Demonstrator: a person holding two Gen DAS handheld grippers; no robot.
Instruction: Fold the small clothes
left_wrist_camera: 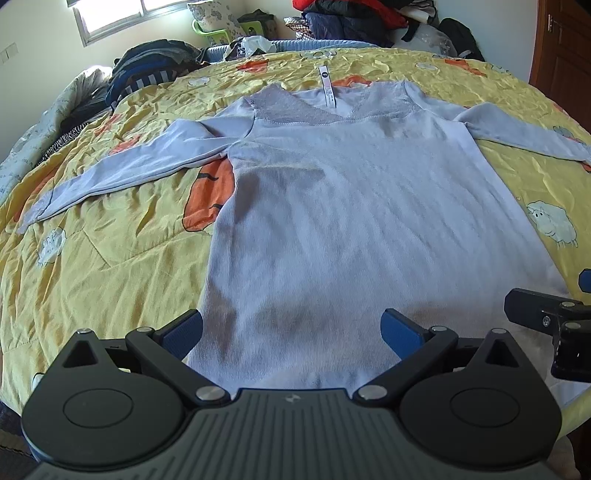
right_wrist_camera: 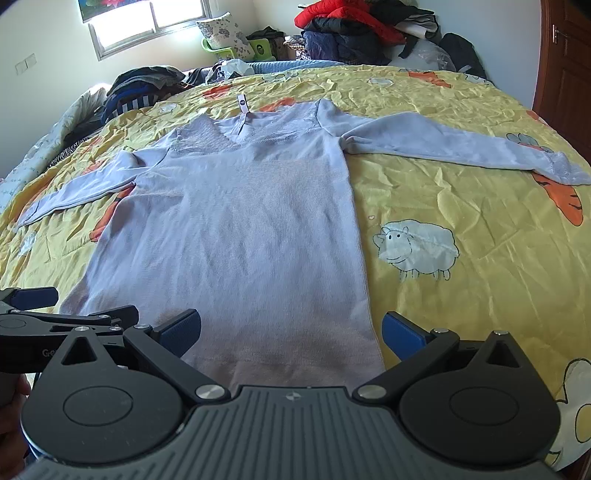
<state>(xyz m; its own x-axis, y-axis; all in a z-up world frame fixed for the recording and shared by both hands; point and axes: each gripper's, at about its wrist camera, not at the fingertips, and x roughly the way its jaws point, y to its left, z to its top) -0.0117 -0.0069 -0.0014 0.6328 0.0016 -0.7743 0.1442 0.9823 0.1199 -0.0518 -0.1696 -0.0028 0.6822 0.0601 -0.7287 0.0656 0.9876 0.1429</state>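
Yellow bedding with sheep and orange carrot prints covers the bed (left_wrist_camera: 110,258), and it is quite wrinkled. Behind the bed, at 12 o'clock in both views, a pile of clothes (right_wrist_camera: 354,29) in red and dark colours lies against the wall, and at 10 o'clock there is a window (right_wrist_camera: 147,22) with bright light. A second heap of dark and striped clothes (left_wrist_camera: 147,70) sits on the far left part of the bed. At 2 o'clock a brown wooden door (right_wrist_camera: 565,74) is visible.

On the bedding lies a pale lilac long-sleeved top (left_wrist_camera: 351,221), spread flat with the front up. Its neckline with a white label (left_wrist_camera: 327,88) points to 12 o'clock, away from the cameras, and its hem is at 6 o'clock, near the grippers. One sleeve goes out toward 9 o'clock and the other sleeve toward 3 o'clock, both lying flat on the bedding.

The left gripper (left_wrist_camera: 291,328) is above the hem, near the left bottom corner of the top. Its blue fingers (left_wrist_camera: 183,330) stand wide apart and hold nothing. The right gripper (right_wrist_camera: 291,328) is above the right bottom corner of the hem; its fingers (right_wrist_camera: 400,332) are also spread wide with nothing between them. Each gripper appears at the edge of the other's view, so they are side by side.
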